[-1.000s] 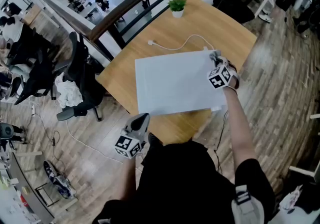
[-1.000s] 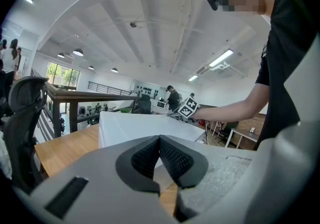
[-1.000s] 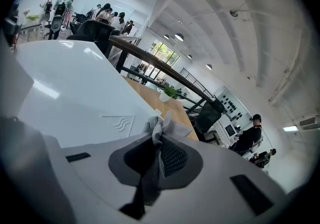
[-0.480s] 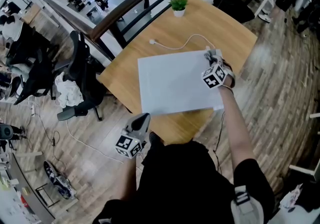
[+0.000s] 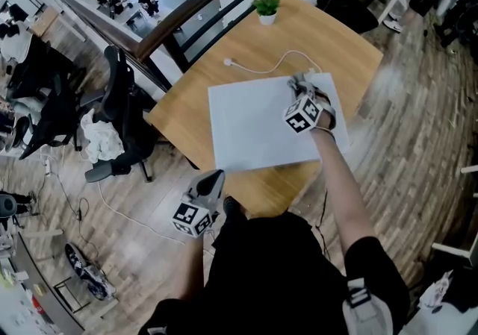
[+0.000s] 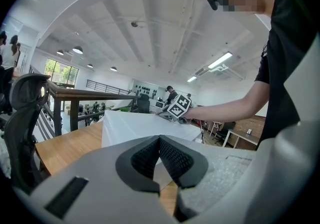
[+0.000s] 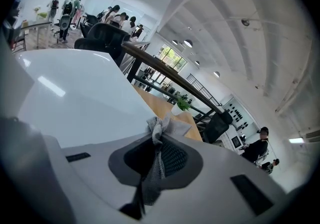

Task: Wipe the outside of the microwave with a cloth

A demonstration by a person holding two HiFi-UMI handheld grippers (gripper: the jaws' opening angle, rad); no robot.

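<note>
**Operator:** Over the last second my right claw point(image 5: 297, 89) has slid toward 9 o'clock across the top of the microwave point(image 5: 250, 132), in from its 3 o'clock edge. The left claw point(image 5: 212, 178) hasn't budged.

**Spotter:** What is the right one carrying?

**Operator:** It's clamped on the grey cloth point(image 7: 159, 128). A tuft is bunched out past the tips, and it seems to be down on the white panel near 1 o'clock. I'd say that pinch is there so the fabric drags under the claw instead of slipping free.

**Spotter:** And the left?

**Operator:** It hangs off the bench point(image 5: 336, 35), at 7 o'clock from the microwave. Its pads are closed tip to tip on nothing, so I judge it is parked low to stay out of the sweep.

**Spotter:** Anything in the way?

**Operator:** No. The microwave sits mid-bench, and the white cable point(image 5: 254, 71) and the potted plant point(image 5: 266, 9) lie toward 12 o'clock, beyond the panel. I reckon the top pass is under way and the sides are not yet done.
</note>
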